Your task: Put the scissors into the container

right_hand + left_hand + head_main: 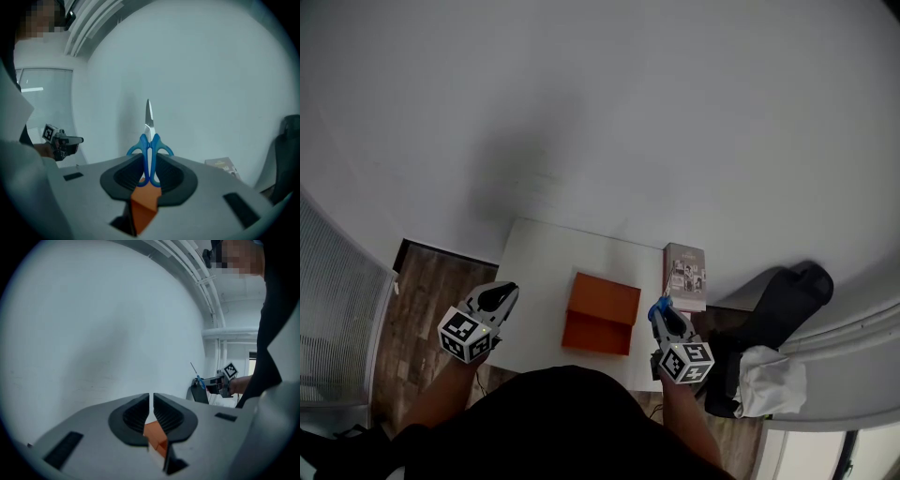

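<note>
An orange open container (602, 314) lies on the small white table (539, 272). My right gripper (661, 312) hovers at the table's right edge, shut on blue-handled scissors (150, 145) whose blades point away from me. The container's orange edge (143, 206) shows just below those jaws. My left gripper (502, 295) hangs over the table's left edge with its jaws closed and nothing between them. In the left gripper view the container (157, 437) peeks under the jaws, and the right gripper (220, 383) with the scissors (198, 378) is seen across the table.
A book (685, 274) lies on the table's far right corner. A black chair (778, 309) with a white cloth (769, 380) on it stands right of the table. Wooden floor (431, 291) lies to the left, a white wall behind.
</note>
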